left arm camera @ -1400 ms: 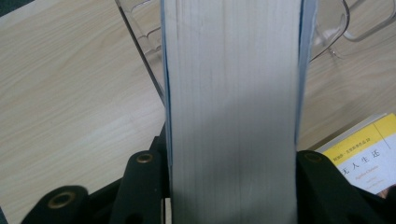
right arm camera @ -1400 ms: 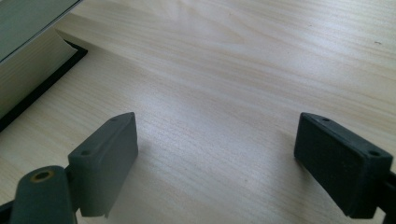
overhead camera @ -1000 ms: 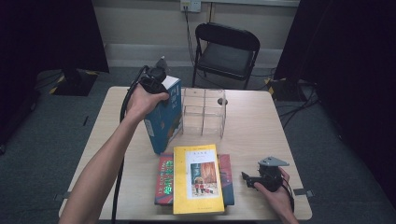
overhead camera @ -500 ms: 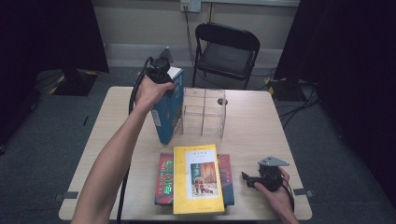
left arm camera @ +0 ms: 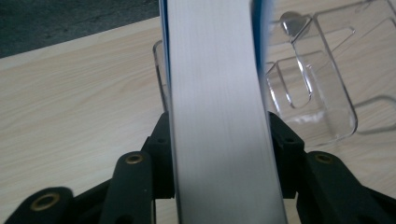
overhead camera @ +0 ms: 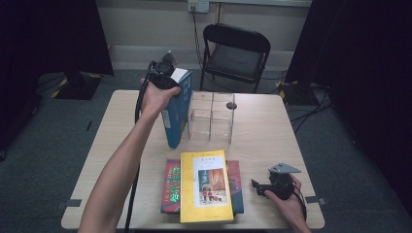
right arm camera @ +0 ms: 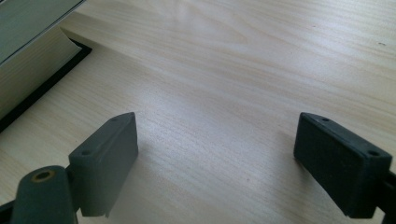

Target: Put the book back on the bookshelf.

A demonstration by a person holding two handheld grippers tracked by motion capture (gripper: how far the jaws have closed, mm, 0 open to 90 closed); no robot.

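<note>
Surface (overhead camera: 121, 145): light wood.

Clear acrylic rack (overhead camera: 214, 116) at the middle, divided into compartments.

Blue book (overhead camera: 176, 114) upright on its lower edge, just beside the rack's left wall, top tilted slightly.

Yellow book (overhead camera: 206, 187) flat on a red book (overhead camera: 171, 187) near the front edge.

Left tongs (overhead camera: 165, 77) straddle the blue book's top; jaws have just been opening, the page block (left arm camera: 219, 116) between them, pads at both covers.

Right tongs (right arm camera: 215, 163) released, resting on bare wood right of the stack.
</note>
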